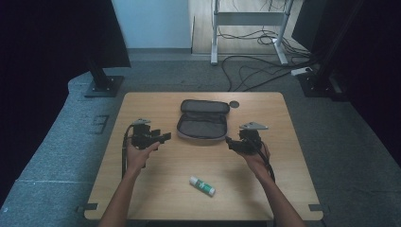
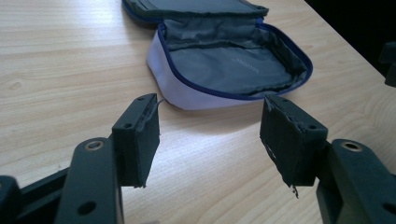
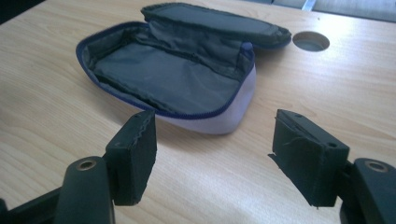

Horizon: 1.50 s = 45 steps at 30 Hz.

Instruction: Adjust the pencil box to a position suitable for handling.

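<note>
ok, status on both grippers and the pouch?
Left gripper open, right gripper open, both empty, either side of the pouch. Pouch unzipped, lid back, nothing visible inside. Glue stick lying near the table's front edge.

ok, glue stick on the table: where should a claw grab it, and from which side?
Grip the glue stick across the middle of its barrel, coming straight down from above. It lies flat and slanted on bare table, so turn the jaws square to its length. The open right claw looks slightly nearer.
</note>
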### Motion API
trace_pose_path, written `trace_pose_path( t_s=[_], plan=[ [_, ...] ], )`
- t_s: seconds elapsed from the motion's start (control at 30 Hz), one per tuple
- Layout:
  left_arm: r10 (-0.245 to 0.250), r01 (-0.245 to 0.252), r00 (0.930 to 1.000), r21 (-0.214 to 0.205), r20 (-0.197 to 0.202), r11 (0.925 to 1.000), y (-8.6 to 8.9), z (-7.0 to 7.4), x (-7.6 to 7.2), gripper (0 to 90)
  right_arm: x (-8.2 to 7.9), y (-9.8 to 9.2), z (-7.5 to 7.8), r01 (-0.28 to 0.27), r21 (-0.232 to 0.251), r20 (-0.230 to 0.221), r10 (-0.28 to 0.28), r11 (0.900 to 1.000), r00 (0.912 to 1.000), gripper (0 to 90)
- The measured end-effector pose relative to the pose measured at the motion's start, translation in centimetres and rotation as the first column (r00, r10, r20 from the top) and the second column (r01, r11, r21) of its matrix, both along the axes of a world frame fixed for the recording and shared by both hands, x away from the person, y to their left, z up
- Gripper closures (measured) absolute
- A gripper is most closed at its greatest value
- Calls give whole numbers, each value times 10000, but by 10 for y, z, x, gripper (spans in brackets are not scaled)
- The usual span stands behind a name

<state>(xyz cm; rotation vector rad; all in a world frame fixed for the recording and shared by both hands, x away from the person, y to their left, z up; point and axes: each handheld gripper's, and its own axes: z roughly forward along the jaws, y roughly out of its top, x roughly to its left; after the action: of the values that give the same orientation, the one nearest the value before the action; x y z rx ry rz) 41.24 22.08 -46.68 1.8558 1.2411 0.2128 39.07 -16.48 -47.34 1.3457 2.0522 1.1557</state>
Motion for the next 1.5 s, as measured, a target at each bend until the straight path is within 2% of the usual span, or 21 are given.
trace_pose_path(
  t_s=[0.17, 0.23, 0.43, 0.57, 0.83, 0.93, 1.1, 1.27, 1.33, 1.5],
  plan=[
    [127, -127, 9999, 138, 24, 9998, 0, 2, 8, 377, 6, 3, -1, -67, -10, -48, 67, 10000, 10000, 302],
    [219, -219, 9997, 13, 117, 9998, -1, 2, 11, 379, 10, 5, -1, -38, -46, -107, 38, 10000, 9999, 302],
    [143, -143, 9999, 159, -1, 9998, -8, 0, 23, 377, 22, 8, -4, 10, -54, -110, -11, 10000, 9999, 307],
    [209, -207, 9997, 145, -103, 9997, -14, -3, 31, 381, 31, 11, -7, 60, -168, -265, -65, 9998, 9996, 304],
    [204, -195, 9995, 370, -224, 9991, -25, -7, 42, 378, 42, 16, -11, 204, -286, -405, -216, 9994, 9989, 317],
    [217, -209, 9995, 350, -228, 9992, -28, -11, 46, 380, 45, 19, -15, 196, -380, -458, -213, 9991, 9987, 322],
    [282, -261, 9984, 434, -490, 9987, -35, -21, 55, 380, 53, 24, -24, 202, -468, -632, -232, 9987, 9977, 336],
    [213, -185, 9983, 526, -541, 9984, -43, -23, 63, 379, 59, 24, -31, 275, -463, -803, -311, 9986, 9963, 350],
    [226, -201, 9986, 522, -480, 9984, -45, -24, 65, 381, 62, 24, -31, 303, -530, -914, -350, 9981, 9952, 353],
    [403, -368, 9974, 582, -592, 9976, -47, -30, 71, 386, 67, 28, -27, 310, -531, -809, -352, 9981, 9961, 361]
  ],
)
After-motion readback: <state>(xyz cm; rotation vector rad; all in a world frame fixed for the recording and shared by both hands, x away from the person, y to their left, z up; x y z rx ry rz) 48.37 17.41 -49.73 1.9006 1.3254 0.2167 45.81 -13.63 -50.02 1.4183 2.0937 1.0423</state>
